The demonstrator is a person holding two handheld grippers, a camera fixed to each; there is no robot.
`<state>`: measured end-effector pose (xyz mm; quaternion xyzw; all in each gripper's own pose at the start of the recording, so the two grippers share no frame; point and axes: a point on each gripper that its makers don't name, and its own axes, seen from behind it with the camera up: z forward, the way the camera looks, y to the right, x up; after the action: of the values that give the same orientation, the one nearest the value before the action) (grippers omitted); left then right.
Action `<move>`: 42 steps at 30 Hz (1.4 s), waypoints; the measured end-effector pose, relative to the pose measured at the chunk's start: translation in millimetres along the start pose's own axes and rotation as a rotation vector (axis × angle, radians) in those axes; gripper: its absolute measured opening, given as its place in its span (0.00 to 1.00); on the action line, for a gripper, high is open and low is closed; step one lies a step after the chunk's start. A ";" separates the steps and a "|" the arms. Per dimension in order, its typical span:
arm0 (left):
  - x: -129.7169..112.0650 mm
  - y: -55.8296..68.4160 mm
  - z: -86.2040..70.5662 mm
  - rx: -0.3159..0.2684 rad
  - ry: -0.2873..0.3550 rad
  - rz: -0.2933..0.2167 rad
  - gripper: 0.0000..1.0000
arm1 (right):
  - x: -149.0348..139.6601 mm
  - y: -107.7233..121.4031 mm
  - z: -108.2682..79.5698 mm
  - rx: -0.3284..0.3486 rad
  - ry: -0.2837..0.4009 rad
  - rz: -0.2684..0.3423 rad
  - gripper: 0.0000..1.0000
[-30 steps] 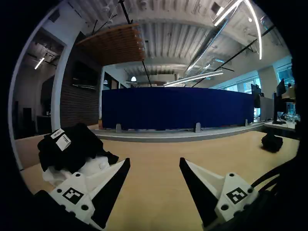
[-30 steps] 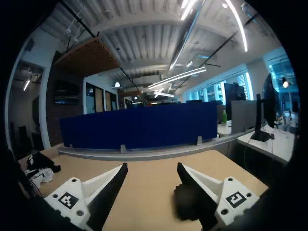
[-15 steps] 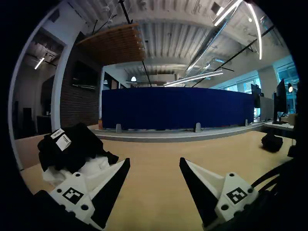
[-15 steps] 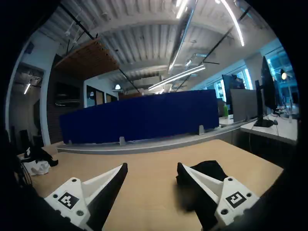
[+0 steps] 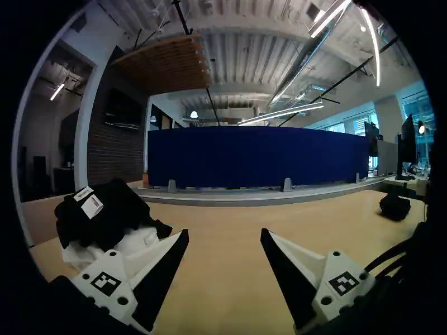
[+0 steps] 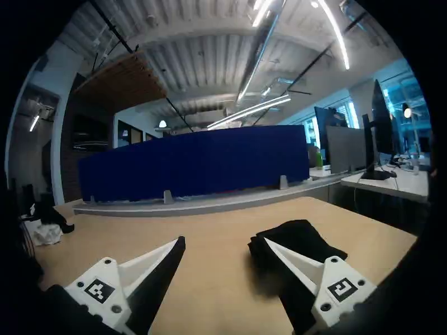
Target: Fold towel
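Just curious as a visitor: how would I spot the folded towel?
On the long wooden table before the blue partition, look toward the right end. The folded black towel lies flat; unlike the rumpled heap at far left, it is neat and all black.

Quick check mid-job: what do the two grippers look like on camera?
Both the left gripper and right gripper have two white wedge fingers tapering to points, black on the inner faces, each bearing a square black-and-white tag. Black cables run beside the left one.
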<state>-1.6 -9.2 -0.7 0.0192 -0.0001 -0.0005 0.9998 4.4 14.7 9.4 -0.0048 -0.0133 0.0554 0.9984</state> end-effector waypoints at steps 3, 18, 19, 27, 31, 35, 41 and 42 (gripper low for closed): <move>-0.2 -0.1 0.1 0.000 0.000 0.000 0.95 | -0.6 -4.3 -2.1 0.010 0.005 -0.013 1.00; -0.1 -0.5 -0.2 0.000 0.000 0.000 0.96 | 0.4 -12.0 -8.4 0.012 0.029 -0.099 1.00; -0.1 -0.5 -0.3 0.000 0.000 0.000 0.96 | -0.2 -12.2 -8.3 0.013 0.029 -0.102 0.99; -0.5 -0.7 0.1 0.000 0.000 0.000 0.96 | -4.1 -11.5 -5.4 0.010 0.028 -0.111 1.00; -0.6 -0.4 0.1 0.000 0.000 0.000 0.96 | -4.9 -10.9 -5.8 0.008 0.027 -0.111 0.99; -0.6 -0.6 0.6 0.000 0.000 0.000 0.96 | -4.7 -10.6 -6.3 0.008 0.026 -0.112 1.00; -0.6 -0.3 0.6 0.000 0.000 0.000 0.96 | -4.5 -10.2 -5.6 0.008 0.026 -0.112 1.00; -0.5 -0.3 0.6 0.000 0.000 0.000 0.96 | -4.6 -10.2 -5.5 0.008 0.026 -0.112 1.00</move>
<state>-2.1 -9.6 -0.1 0.0192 0.0001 -0.0006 0.9998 1.1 4.0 3.9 -0.0008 -0.0003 -0.0007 1.0000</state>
